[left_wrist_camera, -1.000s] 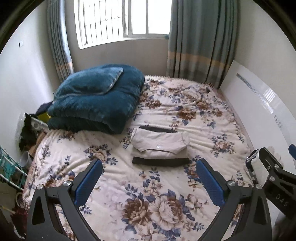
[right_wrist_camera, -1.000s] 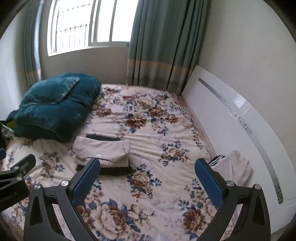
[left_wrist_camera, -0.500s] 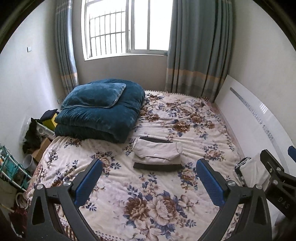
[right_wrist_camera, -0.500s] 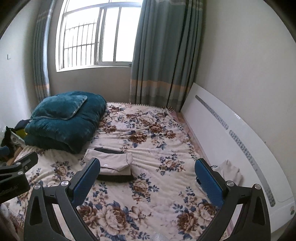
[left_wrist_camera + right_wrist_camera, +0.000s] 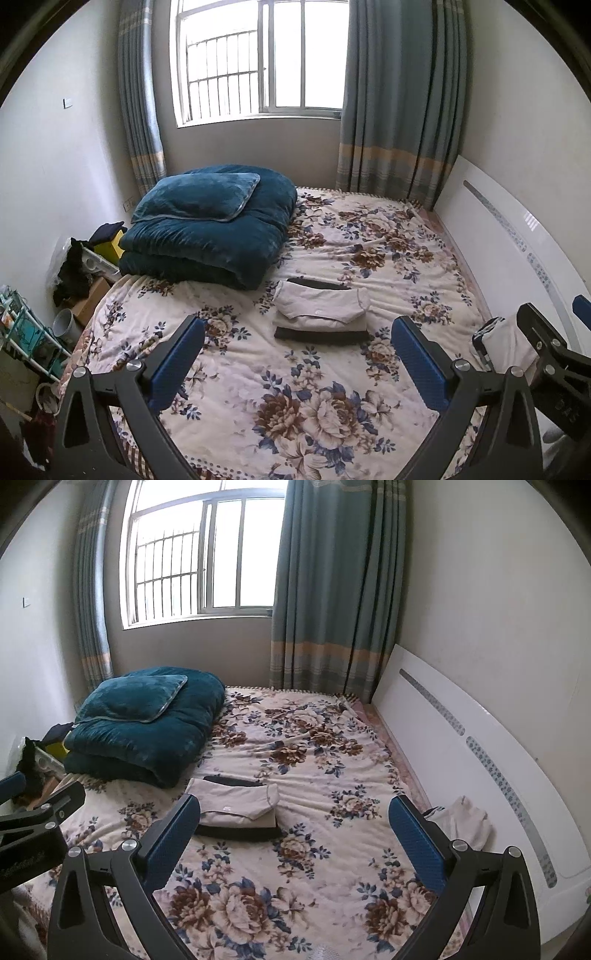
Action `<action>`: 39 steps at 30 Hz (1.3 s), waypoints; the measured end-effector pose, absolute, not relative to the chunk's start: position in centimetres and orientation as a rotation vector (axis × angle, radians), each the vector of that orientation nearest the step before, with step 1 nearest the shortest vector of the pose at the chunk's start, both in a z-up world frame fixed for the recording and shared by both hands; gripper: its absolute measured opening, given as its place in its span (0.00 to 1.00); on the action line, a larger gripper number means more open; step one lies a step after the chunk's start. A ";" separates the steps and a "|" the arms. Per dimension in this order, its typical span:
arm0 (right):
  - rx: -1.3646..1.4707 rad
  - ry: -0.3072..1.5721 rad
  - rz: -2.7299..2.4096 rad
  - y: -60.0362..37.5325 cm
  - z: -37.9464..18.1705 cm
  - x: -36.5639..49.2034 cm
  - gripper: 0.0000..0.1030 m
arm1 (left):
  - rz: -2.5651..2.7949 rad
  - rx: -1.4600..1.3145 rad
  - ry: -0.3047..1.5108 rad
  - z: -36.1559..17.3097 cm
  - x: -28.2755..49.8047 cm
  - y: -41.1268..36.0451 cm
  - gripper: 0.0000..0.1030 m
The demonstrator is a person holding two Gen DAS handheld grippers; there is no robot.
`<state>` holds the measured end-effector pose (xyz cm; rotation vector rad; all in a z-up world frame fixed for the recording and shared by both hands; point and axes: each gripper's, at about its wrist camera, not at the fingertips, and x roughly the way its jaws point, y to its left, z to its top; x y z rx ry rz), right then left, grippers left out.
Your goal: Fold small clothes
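Left fingers: the left gripper [image 5: 297, 363] has its blue pads [image 5: 177, 360] spread wide with nothing between them, held above the near part of the bed.
Right fingers: the right gripper [image 5: 295, 843] is likewise spread wide and empty; its left pad [image 5: 171, 834] overlaps the near corner of the folded pile in that view, but it looks to be above the pile, not touching.
Folded pile: a beige garment [image 5: 321, 308] lies folded flat on top of a dark garment [image 5: 321, 335], mid-bed, just in front of the teal quilt [image 5: 210, 236].
Unfolded item: a pale, crumpled garment [image 5: 463, 821] sits at the right edge of the floral bedspread [image 5: 303, 402], against the white headboard [image 5: 461, 746].
Step in hand: the pile looks finished, so this seems to be the pause between garments.
Next move calls for: reaching right to the crumpled piece, pinching an edge with each gripper and drawing it to open bedspread to lay it flat.
Pose: both grippers are held side by side, level, pointing toward the window [image 5: 258, 59], well back from the pile.
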<state>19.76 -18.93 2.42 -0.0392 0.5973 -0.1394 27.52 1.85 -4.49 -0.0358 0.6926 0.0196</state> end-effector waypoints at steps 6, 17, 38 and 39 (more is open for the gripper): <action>-0.035 0.602 -0.132 -18.8 2.3 19.9 1.00 | 0.024 -0.036 0.698 -4.6 27.6 2.0 1.00; -0.033 0.610 -0.112 -18.5 2.3 20.2 1.00 | 0.028 -0.032 0.695 -4.5 27.2 2.0 1.00; -0.038 0.618 -0.089 -17.9 2.7 20.6 1.00 | 0.039 -0.023 0.687 -4.2 27.1 1.9 1.00; -0.038 0.617 -0.091 -18.0 2.7 20.7 1.00 | 0.036 -0.022 0.689 -4.1 27.1 1.9 1.00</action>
